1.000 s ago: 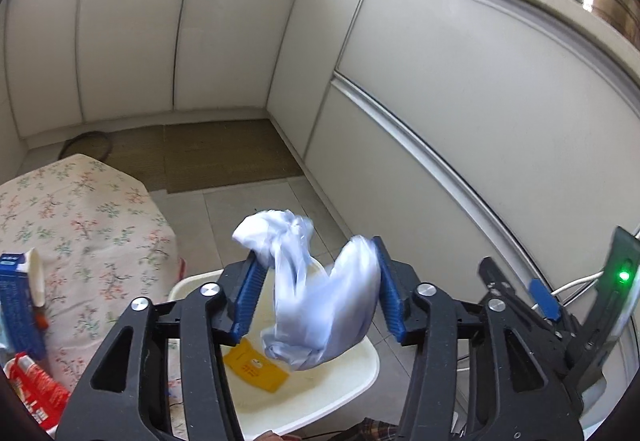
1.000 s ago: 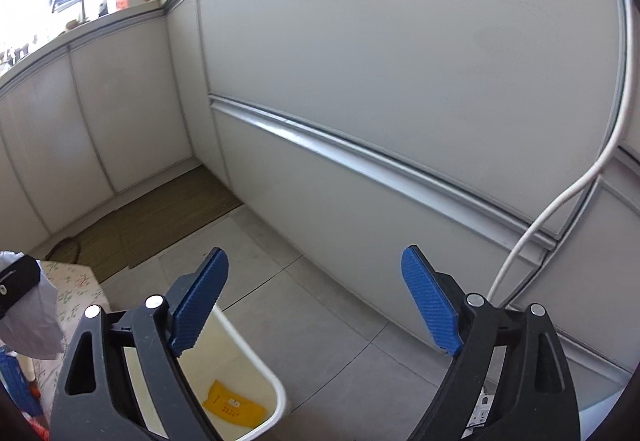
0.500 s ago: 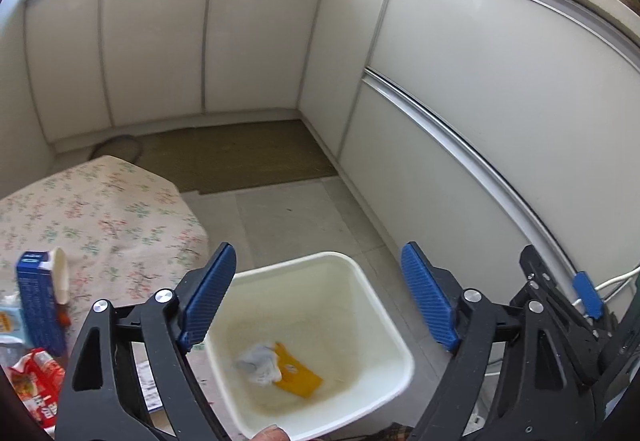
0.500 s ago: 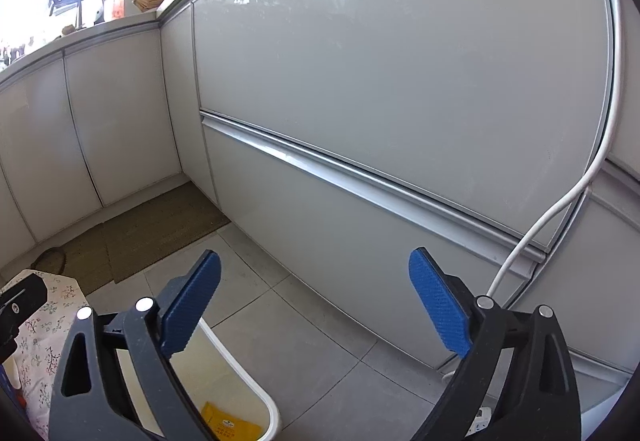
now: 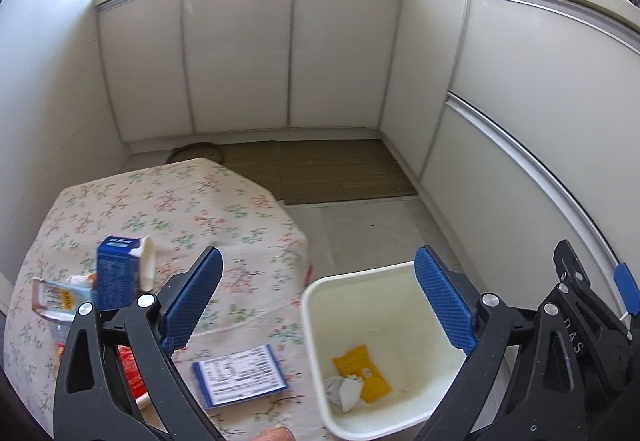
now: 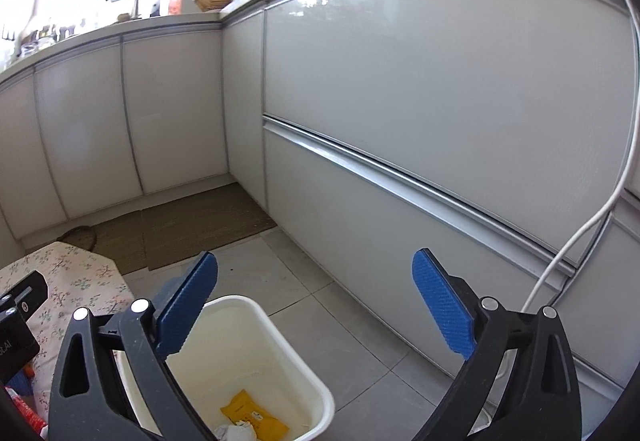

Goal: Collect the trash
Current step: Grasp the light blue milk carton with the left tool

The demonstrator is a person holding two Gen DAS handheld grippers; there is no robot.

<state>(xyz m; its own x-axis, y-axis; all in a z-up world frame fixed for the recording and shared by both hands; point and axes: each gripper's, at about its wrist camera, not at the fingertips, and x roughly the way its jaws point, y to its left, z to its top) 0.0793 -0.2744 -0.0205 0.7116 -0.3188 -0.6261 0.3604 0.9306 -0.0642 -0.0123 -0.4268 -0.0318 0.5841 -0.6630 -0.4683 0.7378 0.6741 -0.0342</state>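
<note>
My left gripper (image 5: 316, 261) hangs over the gap between the floral-cloth table (image 5: 168, 201) and the white bin (image 5: 360, 275); its jaws are opening with nothing between them. In the bin lie a crumpled white wad (image 5: 344, 393) and a yellow packet (image 5: 362, 373). On the table sit a blue carton (image 5: 118, 269), a clear wrapper (image 5: 56, 299), a red packet (image 5: 130, 369) and a blue-edged leaflet (image 5: 240, 369). My right gripper (image 6: 316, 261) is open and empty above the far rim of the bin (image 6: 280, 325), where the yellow packet (image 6: 252, 417) shows again.
White cabinet fronts (image 5: 240, 53) wall in the corner behind and to the right. A brown mat (image 5: 328, 173) covers the floor by them. A white cable (image 6: 580, 233) hangs down the right cabinet. Grey floor tiles (image 6: 320, 301) lie beside the bin.
The left gripper opened and the white wad fell into the bin beside the yellow packet. It then swung left, bringing the table into view. The right gripper turned left and widened a little.
</note>
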